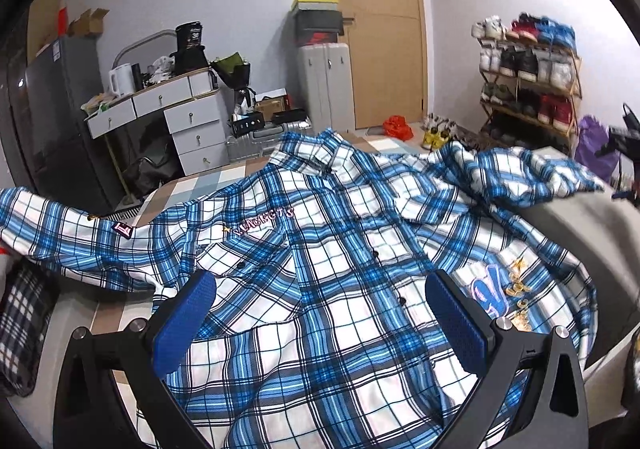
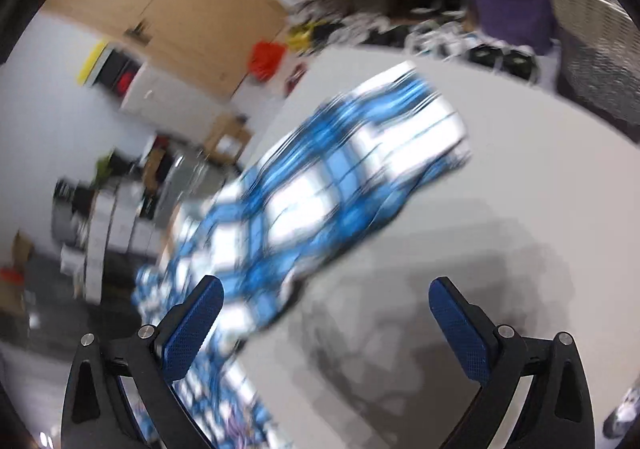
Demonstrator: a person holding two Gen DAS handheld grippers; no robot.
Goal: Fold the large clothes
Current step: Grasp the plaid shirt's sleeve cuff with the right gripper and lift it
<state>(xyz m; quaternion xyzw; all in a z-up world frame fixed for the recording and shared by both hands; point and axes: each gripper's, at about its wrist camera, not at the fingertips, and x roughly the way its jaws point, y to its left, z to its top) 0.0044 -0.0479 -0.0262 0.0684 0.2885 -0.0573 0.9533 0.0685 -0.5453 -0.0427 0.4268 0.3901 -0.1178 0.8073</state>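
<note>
Shirt: blue plaid shirt (image 1: 320, 249) lies spread, front up, unfolded.
Left gripper (image 1: 320, 313): jaws apart, empty, above shirt.
Right gripper (image 2: 326, 313): jaws apart, empty, beside sleeve (image 2: 340, 177).
Remaining: all folds.

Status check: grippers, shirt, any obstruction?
Left gripper open over plaid shirt. Right gripper open, empty, view blurred. Shirt spread flat, unfolded. No obstruction seen.

The left gripper (image 1: 320, 285) hangs over the blue-and-white plaid shirt (image 1: 320, 249), its blue pads (image 1: 456, 313) spread wide with nothing between them. The shirt lies front-up on the bed (image 1: 580, 225) (buttons done up, collar toward the door (image 1: 372, 29)), one sleeve flung out left, the other crumpled right. Behind: a white dresser (image 1: 176, 117) and a packed shoe rack (image 1: 528, 81).
</note>
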